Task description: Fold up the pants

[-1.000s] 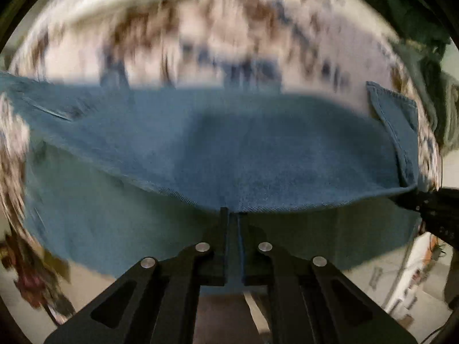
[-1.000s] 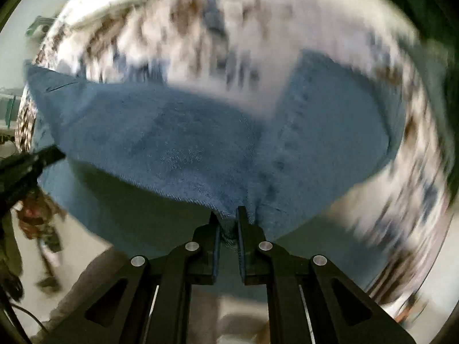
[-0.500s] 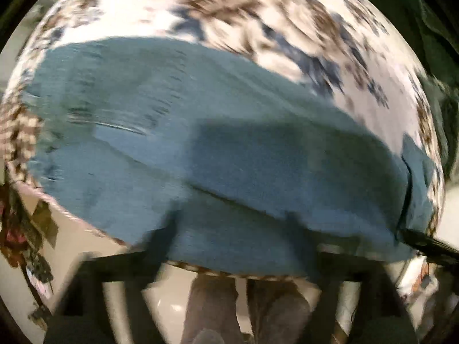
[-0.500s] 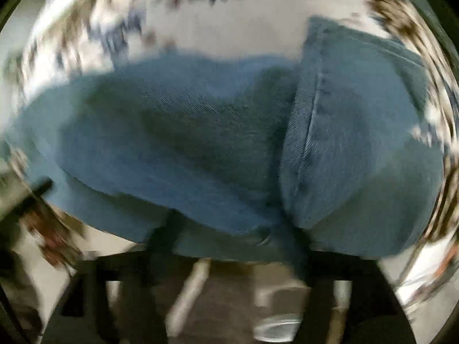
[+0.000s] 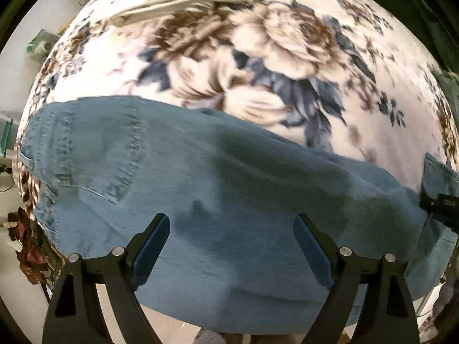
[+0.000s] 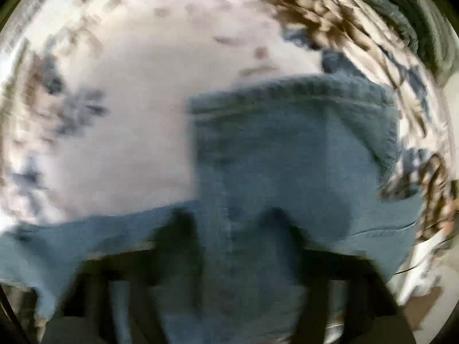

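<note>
Pants (image 5: 229, 206) lie across floral bed (image 5: 272, 43), 6 to 9 o'clock. Left gripper (image 5: 231, 243) fingers spread, released. Right gripper (image 6: 229, 229) blurred; looks parted, holding nothing. Fold laid; next: re-grip edge, likely.

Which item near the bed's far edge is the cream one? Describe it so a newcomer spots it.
Start from the floral blanket covering the bed, and look past the blue jeans to the far edge. The folded cream cloth lies there as a long, flat strip, plain and pale against the flower print.
</note>
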The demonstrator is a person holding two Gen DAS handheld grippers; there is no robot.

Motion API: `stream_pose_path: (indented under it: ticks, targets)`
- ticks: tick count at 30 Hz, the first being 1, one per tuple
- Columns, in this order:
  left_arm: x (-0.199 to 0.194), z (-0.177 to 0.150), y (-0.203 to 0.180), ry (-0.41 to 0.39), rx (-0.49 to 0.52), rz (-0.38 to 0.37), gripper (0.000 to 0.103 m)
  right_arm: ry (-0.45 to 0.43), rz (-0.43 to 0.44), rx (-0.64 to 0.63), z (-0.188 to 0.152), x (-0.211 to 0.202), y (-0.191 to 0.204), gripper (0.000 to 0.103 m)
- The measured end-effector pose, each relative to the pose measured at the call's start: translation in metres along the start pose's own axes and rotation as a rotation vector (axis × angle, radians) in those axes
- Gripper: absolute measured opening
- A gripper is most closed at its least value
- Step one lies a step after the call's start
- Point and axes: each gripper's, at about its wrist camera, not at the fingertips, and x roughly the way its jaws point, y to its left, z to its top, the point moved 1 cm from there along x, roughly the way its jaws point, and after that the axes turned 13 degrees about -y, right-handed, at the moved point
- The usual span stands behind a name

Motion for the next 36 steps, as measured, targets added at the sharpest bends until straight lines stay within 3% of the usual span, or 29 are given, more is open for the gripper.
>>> stream_pose_path:
  ticks: [1, 2, 3, 5, 8, 9, 11, 12, 14, 16, 19, 24, 29, 31, 33, 34, 35, 36]
  targets:
    - [-0.001, -0.004, -0.003, 0.003, 0.000, -0.003, 0.088, -0.030, 0.012, 0.040, -0.005, -0.012, -0.010, 0.015]
    - [-0.005, -0.008, -0.005, 0.005, 0.001, -0.007, 0.088, -0.070, 0.001, 0.078, -0.012, -0.029, -0.026, 0.010]
    - [-0.007, -0.011, -0.007, 0.007, -0.001, -0.011, 0.088, -0.136, -0.011, 0.146, -0.027, -0.057, -0.057, 0.010]
    - [-0.013, -0.021, -0.010, 0.014, 0.002, -0.013, 0.088, -0.172, -0.039, 0.249, -0.056, -0.083, -0.099, 0.011]
    - [-0.020, -0.033, -0.014, 0.025, 0.005, -0.011, 0.088, -0.062, -0.089, 0.381, -0.112, -0.077, -0.155, 0.012]
    - [-0.021, -0.037, -0.014, 0.030, 0.006, -0.008, 0.088, 0.027, -0.074, 0.436, -0.137, -0.062, -0.173, 0.023]
    - [-0.022, -0.044, -0.015, 0.042, 0.001, -0.006, 0.088, 0.137, -0.043, 0.545, -0.166, -0.043, -0.194, 0.026]
    - [-0.024, -0.046, -0.012, 0.047, -0.004, -0.002, 0.088, 0.144, 0.021, 0.614, -0.181, -0.042, -0.201, 0.026]
    - [-0.029, -0.051, -0.001, 0.046, -0.035, -0.003, 0.088, 0.111, 0.065, 0.645, -0.192, -0.052, -0.199, 0.031]
    - [-0.034, -0.052, 0.017, 0.038, -0.082, -0.001, 0.088, 0.063, 0.128, 0.615, -0.204, -0.072, -0.178, 0.043]
    - [-0.041, -0.054, 0.060, 0.050, -0.194, -0.008, 0.088, 0.056, 0.277, 0.539, -0.212, -0.091, -0.127, 0.046]
    - [-0.042, -0.044, 0.158, 0.039, -0.401, -0.004, 0.088, 0.203, 0.517, 0.463, -0.226, -0.084, -0.008, 0.045]
    - [-0.022, -0.020, 0.256, -0.010, -0.555, 0.017, 0.088, 0.270, 0.592, 0.561, -0.237, -0.048, 0.082, 0.045]
    - [-0.011, -0.009, 0.285, -0.033, -0.599, 0.013, 0.088, 0.250, 0.586, 0.607, -0.235, -0.034, 0.100, 0.046]
    - [0.004, -0.001, 0.307, -0.038, -0.641, 0.018, 0.087, 0.209, 0.527, 0.605, -0.226, -0.017, 0.119, 0.045]
    - [0.015, 0.003, 0.318, -0.043, -0.670, 0.011, 0.084, 0.199, 0.510, 0.611, -0.225, -0.014, 0.119, 0.045]
    - [0.024, 0.007, 0.328, -0.050, -0.691, 0.003, 0.068, 0.188, 0.495, 0.630, -0.229, -0.014, 0.118, 0.045]
    - [0.029, 0.009, 0.333, -0.057, -0.706, -0.009, 0.043, 0.168, 0.480, 0.661, -0.235, -0.018, 0.117, 0.038]
